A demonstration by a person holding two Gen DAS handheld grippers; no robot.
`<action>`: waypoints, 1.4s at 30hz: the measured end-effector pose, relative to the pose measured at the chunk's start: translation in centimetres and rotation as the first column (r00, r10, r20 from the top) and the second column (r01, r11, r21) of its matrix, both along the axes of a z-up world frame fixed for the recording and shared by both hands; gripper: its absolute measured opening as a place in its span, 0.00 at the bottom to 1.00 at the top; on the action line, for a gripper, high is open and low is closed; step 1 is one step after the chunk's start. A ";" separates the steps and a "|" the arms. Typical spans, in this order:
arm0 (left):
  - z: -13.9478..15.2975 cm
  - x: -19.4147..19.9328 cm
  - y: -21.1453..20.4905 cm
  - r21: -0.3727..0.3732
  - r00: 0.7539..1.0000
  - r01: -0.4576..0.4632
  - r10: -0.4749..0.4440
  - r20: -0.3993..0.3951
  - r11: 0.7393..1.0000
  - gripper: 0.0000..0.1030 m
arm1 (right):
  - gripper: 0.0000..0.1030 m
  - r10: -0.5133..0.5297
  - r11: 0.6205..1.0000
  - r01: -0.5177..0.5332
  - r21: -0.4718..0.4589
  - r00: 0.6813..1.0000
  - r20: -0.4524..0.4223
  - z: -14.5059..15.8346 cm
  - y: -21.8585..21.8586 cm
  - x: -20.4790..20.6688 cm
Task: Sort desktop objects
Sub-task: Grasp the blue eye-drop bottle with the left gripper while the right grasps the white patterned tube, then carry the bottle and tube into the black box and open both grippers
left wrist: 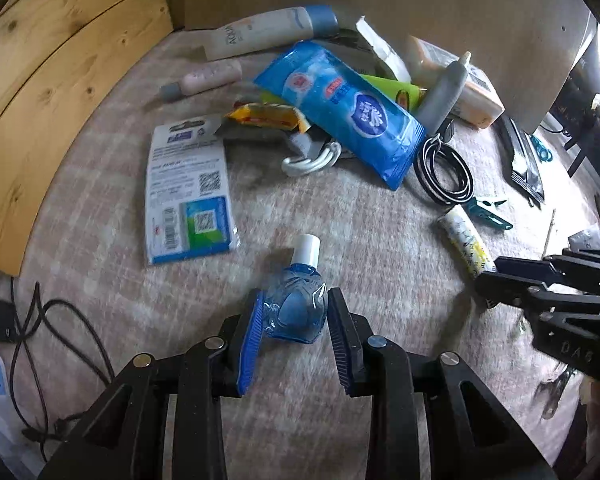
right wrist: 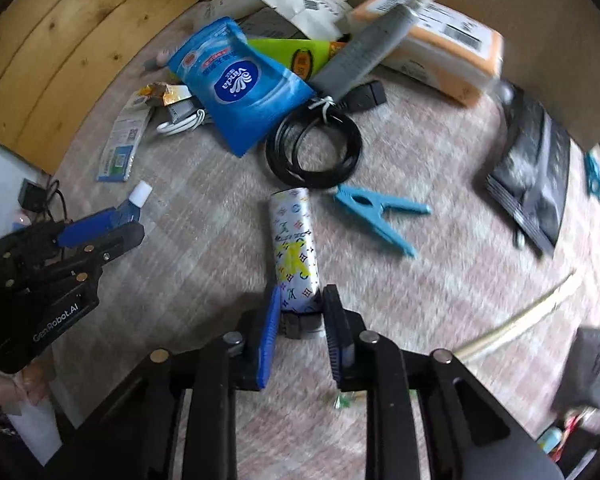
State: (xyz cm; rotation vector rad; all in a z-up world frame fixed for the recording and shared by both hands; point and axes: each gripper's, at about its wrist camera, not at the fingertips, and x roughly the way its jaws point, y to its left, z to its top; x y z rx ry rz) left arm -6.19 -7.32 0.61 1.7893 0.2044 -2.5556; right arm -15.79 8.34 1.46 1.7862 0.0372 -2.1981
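Left gripper: pinching small clear-blue white-capped plastic bottle, ready for sorting.
Right gripper: clamping patterned silver tube, beside black coiled cable.

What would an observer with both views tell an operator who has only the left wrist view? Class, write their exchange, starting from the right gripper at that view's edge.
Operator: Is the right gripper holding anything?
Observer: Yes. The right gripper has its pads against both sides of the patterned tube, at its dark capped end.
Operator: Where does the black cable end?
Observer: The black cable ends in a black plug beside the grey tube.
Operator: Is there anything to the right of that gripper?
Observer: A grey pouch-like thing, too blurred to identify.
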 end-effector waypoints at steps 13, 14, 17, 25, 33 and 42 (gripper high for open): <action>0.5 2.6 0.2 -0.014 1.000 0.007 -0.007 -0.015 1.000 0.29 | 0.35 -0.087 0.994 0.088 -0.059 0.996 0.023 1.1 2.4 -0.6; 0.4 2.6 0.3 -0.017 1.000 0.006 -0.006 -0.013 1.000 0.29 | 0.36 -0.079 0.997 0.079 -0.024 0.997 0.008 1.1 2.0 -0.9; 0.0 2.8 0.2 -0.015 1.000 0.001 -0.001 -0.006 1.000 0.29 | 0.36 -0.040 0.996 0.041 0.077 0.999 -0.004 0.3 0.5 -1.8; 0.2 3.6 0.3 0.005 1.000 0.000 0.000 -0.018 1.000 0.29 | 0.22 -0.086 0.994 0.086 0.072 0.996 -0.001 0.5 0.8 -2.4; 2.6 4.9 3.0 0.031 0.996 0.076 -0.074 -0.056 0.997 0.29 | 0.22 -0.188 0.982 0.187 -0.026 0.982 -0.028 3.6 5.4 0.9; 7.2 -2.2 12.1 0.061 0.954 0.284 -0.276 -0.113 0.957 0.29 | 0.22 -0.404 0.913 0.395 -0.100 0.910 -0.089 7.9 12.3 9.7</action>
